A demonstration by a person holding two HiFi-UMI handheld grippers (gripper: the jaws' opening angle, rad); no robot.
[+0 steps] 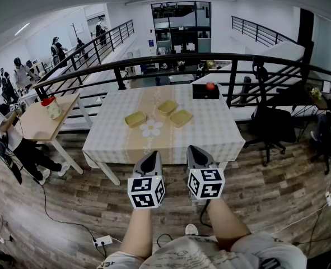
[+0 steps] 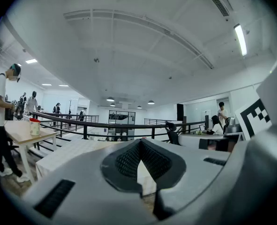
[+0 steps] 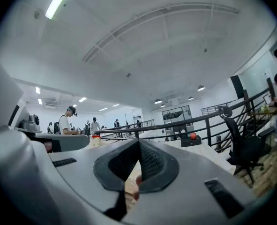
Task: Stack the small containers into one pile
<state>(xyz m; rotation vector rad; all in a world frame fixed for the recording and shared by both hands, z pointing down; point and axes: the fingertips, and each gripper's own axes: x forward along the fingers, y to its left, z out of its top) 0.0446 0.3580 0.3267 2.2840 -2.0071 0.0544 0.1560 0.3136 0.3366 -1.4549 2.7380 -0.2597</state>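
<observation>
Head view: three small yellow containers (image 1: 135, 119) (image 1: 167, 107) (image 1: 181, 118) lie unstacked, close together, mid-way across the checked surface (image 1: 221, 133). The left gripper (image 1: 149, 157) and right gripper (image 1: 196, 150) hover short of its near edge.

Left gripper view: jaws pressed together, holding nothing.

Right gripper view: jaws likewise closed and empty.

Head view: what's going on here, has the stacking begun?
A person stands in front of the table with the left hand-held gripper and the right hand-held gripper side by side, both with jaws together and empty. The left container, back container and right container lie apart on the table. Nothing is stacked yet.
</observation>
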